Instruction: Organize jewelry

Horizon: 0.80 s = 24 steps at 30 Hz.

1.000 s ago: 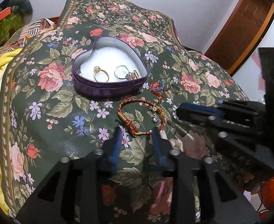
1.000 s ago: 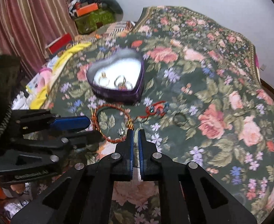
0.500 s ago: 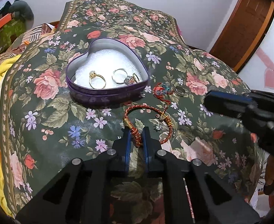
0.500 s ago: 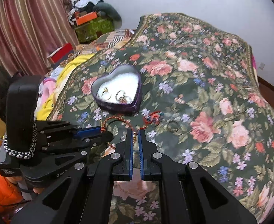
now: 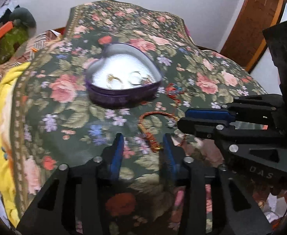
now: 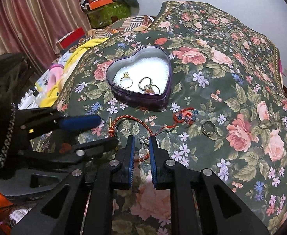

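Done: you had three rings in the heart tin (image 6: pixel 168 90), upper middle.
Left: red bracelet (image 6: pixel 132 119), knot charm (image 6: pixel 184 116), loose ring (image 6: pixel 208 128).
Tools: left gripper (image 5: pixel 142 146) and right gripper (image 6: pixel 140 144) were open, empty.

Home bedroom. Bed under floral bedspread (image 6: pixel 231 90) stretching ahead of jaws. Striped pink curtains (image 6: pixel 26 13) far left of right jaws. Clothes and boxes heaped (image 6: pixel 104 2) against white wall beyond bed. Yellow blanket (image 5: pixel 4 105) bunched left of left jaws. Wooden door frame (image 5: pixel 251 25) far right.
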### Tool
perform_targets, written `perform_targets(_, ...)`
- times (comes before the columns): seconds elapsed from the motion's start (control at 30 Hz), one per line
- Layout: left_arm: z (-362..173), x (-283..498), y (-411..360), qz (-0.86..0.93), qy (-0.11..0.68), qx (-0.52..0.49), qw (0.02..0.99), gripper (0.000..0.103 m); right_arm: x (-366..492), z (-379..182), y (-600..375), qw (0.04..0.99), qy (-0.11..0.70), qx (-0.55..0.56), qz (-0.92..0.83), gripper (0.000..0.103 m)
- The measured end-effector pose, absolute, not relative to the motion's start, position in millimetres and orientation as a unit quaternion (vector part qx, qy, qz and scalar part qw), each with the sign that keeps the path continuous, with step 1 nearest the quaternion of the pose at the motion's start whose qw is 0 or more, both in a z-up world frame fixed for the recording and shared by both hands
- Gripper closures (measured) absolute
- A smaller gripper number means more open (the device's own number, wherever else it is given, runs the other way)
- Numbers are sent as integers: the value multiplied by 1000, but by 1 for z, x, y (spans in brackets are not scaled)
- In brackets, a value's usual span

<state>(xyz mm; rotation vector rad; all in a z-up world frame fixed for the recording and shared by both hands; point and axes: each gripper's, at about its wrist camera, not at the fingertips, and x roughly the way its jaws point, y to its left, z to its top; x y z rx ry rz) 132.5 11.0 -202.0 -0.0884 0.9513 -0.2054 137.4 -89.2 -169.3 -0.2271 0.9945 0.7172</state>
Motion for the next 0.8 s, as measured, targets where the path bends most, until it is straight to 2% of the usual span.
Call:
perform_targets(0.3,-197,122,41,-55,446,-39,892,61,140,-183,-79,800,480,-115,341,90)
perform_targets(0.8,-197,119,40,-58,448,-48,891,61,138,-182,-76,816,462,-120,327,94)
